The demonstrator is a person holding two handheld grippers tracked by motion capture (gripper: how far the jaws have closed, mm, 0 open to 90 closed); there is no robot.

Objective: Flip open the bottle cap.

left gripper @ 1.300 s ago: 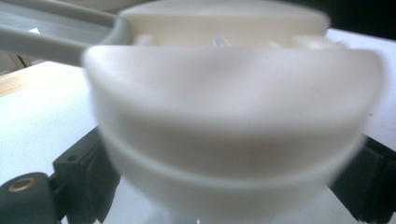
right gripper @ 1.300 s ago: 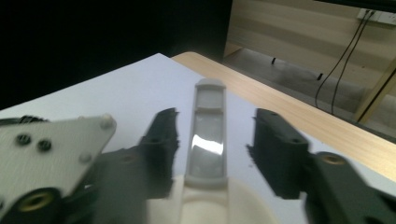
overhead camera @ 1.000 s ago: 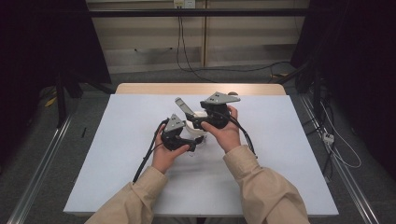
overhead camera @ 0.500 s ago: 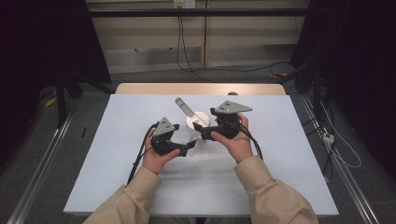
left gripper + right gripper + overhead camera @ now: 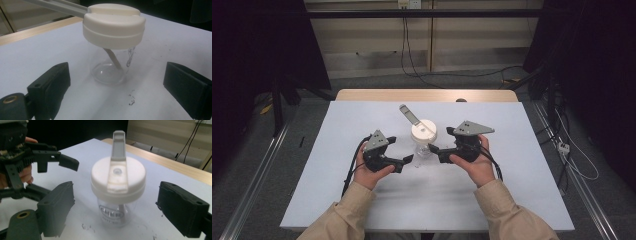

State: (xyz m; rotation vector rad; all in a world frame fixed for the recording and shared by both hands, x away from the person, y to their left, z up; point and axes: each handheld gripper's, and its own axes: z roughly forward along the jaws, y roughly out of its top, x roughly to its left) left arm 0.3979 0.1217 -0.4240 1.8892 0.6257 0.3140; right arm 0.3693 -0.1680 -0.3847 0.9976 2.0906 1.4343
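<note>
A small clear cup [image 5: 422, 148] with a white lid [image 5: 424, 131] stands upright mid-table, and its long flip-up spout [image 5: 408, 114] slants away to the far left. My left gripper [image 5: 400, 150] is open just left of it and my right gripper [image 5: 441, 141] is open just right of it. In the left gripper view the cup [image 5: 110, 68] stands ahead of the gripper [image 5: 117, 92], beyond the spread jaws. In the right gripper view the cup [image 5: 116, 213] shows between the spread jaws of the gripper [image 5: 120, 217], apart from both, with the left gripper [image 5: 50, 163] beyond.
The white table top [image 5: 512, 190] has a wooden strip [image 5: 427, 95] along its far edge. Small dark specks [image 5: 131, 100] lie on the surface near the cup. Cables [image 5: 572, 155] trail on the floor at the right.
Both hands have drawn back toward the near edge and apart. The right gripper has left the cup, which now stands free between the two grippers.
</note>
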